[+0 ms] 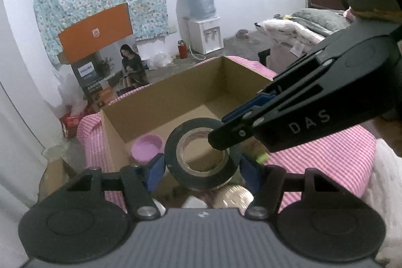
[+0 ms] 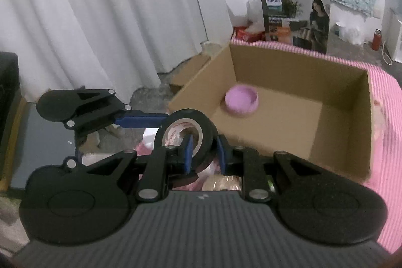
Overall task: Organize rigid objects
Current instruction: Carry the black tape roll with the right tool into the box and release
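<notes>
Black tape, a wide roll on a pale cardboard core (image 1: 202, 151), hangs between my two tongs, its hole tilted up toward the open brown cardboard box (image 1: 176, 94). My left tongs (image 1: 201, 168) clamp its outer sides half spread; my right tongs (image 2: 204, 151) pinch its wall, nearly closed. It sits just at the box's near edge. Inside, a round pink plastic lid (image 2: 241, 101) leaves most of the floor free.

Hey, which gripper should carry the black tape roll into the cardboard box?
Probably left: the left gripper spans the black tape roll across its outside. The right gripper only pinches one wall. The cardboard box lies straight ahead.
</notes>
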Available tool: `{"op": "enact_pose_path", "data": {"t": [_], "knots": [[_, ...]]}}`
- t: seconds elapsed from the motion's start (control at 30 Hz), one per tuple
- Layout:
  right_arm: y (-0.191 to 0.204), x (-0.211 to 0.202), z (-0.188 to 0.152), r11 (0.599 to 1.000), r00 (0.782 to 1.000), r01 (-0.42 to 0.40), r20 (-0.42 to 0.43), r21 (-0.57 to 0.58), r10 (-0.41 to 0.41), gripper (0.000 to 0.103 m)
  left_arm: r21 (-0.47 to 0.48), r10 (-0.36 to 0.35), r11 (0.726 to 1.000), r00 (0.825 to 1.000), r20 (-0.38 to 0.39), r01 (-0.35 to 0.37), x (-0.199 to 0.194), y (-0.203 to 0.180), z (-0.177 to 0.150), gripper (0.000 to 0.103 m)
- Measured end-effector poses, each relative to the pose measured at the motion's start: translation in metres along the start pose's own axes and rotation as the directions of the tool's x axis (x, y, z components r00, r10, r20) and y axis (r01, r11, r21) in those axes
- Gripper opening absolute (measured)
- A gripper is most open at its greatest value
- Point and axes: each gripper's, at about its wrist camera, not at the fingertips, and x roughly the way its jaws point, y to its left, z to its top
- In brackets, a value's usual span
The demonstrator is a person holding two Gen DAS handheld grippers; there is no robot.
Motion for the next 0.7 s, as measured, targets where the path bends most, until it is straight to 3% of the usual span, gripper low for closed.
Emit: {"op": "enact_pose_path", "data": {"t": [0.17,0.33,0.47,0.7], "knots": [[-0.037,0.027,0.040,0.997,0.997,-0.049,-0.056,0.062,0.052,0.019,-0.039,-0.039,0.999,0.993,-0.112,0.035,0.037,0.032,0.026,0.066],[-0.077,0.075,0.068,0.984,0.982,-0.082,-0.154,0.161,0.107,0.019,-0.103,-0.103,0.992,0.961,-0.255,0.078,0.089,0.059,0.036,0.066],[-0.105,0.114,0.071,0.970,0.959,-0.085,-0.245,0.226,0.142,0.019,-0.143,-0.144,0.985,0.920,-0.364,0.098,0.130,0.073,0.036,0.066],[-0.134,0.177,0.065,0.947,0.895,-0.085,-0.394,0.308,0.209,0.019,-0.221,-0.217,0.969,0.820,-0.530,0.113,0.181,0.087,0.025,0.066]]}}
